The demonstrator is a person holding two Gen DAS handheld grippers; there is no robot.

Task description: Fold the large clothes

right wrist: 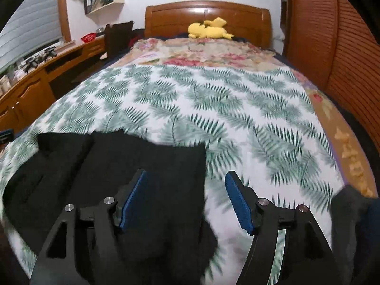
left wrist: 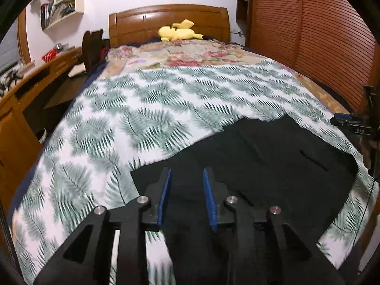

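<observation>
A black garment [left wrist: 273,161] lies spread on the near end of the bed, on a white sheet with green fern print [left wrist: 142,109]. My left gripper [left wrist: 186,173] is open, empty, just above the garment's near left part. In the right wrist view the garment [right wrist: 118,156] lies at the lower left. My right gripper [right wrist: 185,175] is wide open and empty over the garment's right edge; its left finger is above the cloth, its right finger above the sheet [right wrist: 237,118]. The right gripper also shows at the right edge of the left wrist view [left wrist: 351,123].
A floral quilt [left wrist: 190,52] and a yellow plush toy [left wrist: 178,32] lie at the wooden headboard [left wrist: 166,16]. A wooden desk [left wrist: 35,78] and chair [left wrist: 91,45] run along the left. A slatted wardrobe [left wrist: 308,35] stands on the right. Another dark cloth [right wrist: 351,213] sits at the bed's near right corner.
</observation>
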